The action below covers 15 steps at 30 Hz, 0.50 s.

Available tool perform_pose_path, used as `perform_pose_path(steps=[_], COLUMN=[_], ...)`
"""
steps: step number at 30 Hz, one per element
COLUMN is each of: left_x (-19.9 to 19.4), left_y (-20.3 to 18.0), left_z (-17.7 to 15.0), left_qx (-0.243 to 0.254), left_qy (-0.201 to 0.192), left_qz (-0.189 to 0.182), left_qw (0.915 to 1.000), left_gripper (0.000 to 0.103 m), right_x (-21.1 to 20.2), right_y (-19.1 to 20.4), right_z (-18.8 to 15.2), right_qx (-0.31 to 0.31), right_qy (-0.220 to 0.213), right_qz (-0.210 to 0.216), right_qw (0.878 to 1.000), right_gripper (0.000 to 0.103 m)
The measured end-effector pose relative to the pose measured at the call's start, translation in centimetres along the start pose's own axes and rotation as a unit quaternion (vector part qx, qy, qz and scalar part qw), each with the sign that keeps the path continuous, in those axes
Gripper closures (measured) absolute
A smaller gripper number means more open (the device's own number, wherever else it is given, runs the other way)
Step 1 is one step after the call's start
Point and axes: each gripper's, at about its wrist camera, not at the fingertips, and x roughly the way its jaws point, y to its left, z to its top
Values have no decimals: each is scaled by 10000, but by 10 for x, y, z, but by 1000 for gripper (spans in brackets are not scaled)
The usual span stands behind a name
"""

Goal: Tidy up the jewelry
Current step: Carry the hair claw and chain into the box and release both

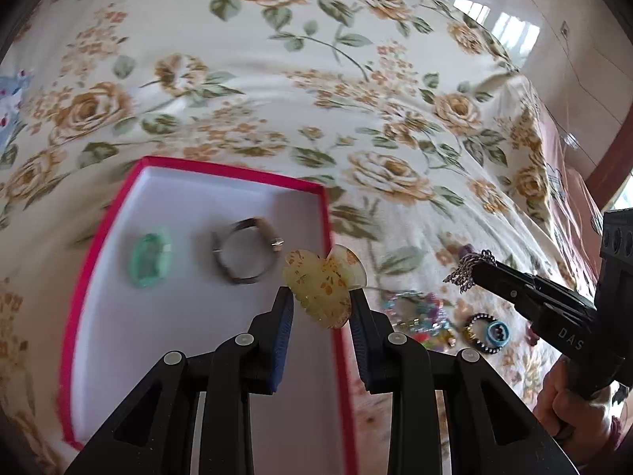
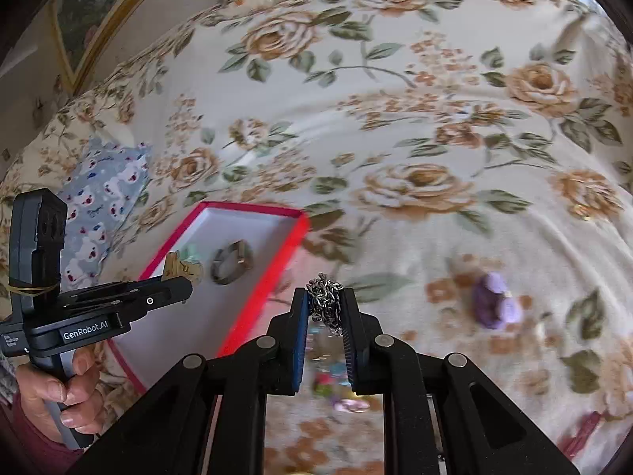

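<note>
My left gripper (image 1: 321, 297) is shut on a translucent yellow hair claw (image 1: 321, 282) and holds it over the right wall of a red box with a white inside (image 1: 103, 336). In the box lie a green oval piece (image 1: 150, 257) and a silver ring (image 1: 245, 251). My right gripper (image 2: 325, 301) is shut on a bunched silver chain (image 2: 326, 297), above the bedspread just right of the box (image 2: 277, 269). The chain also shows in the left wrist view (image 1: 469, 267).
Everything rests on a floral bedspread (image 1: 277, 99). Colourful bead bracelets (image 1: 419, 316) and a dark beaded ring with a blue charm (image 1: 488, 332) lie right of the box. A purple piece (image 2: 494, 303) lies further right. A blue patterned pillow (image 2: 99, 198) is behind the box.
</note>
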Motion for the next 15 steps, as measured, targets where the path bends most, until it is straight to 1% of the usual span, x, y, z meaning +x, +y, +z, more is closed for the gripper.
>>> perform_pose_path(steps=[9, 15], left_x=[-21, -25], left_y=[35, 55], left_z=[-10, -12], left_qx=[-245, -416], left_qy=[-27, -4], left_qz=[316, 502], left_qw=[9992, 9979], left_gripper=[76, 76], right_x=[20, 38], right_y=[51, 80], right_z=[5, 6], right_qx=[-319, -511], right_qy=[104, 225], right_qz=[385, 616], right_qw=[9987, 9965], right_gripper=[87, 87])
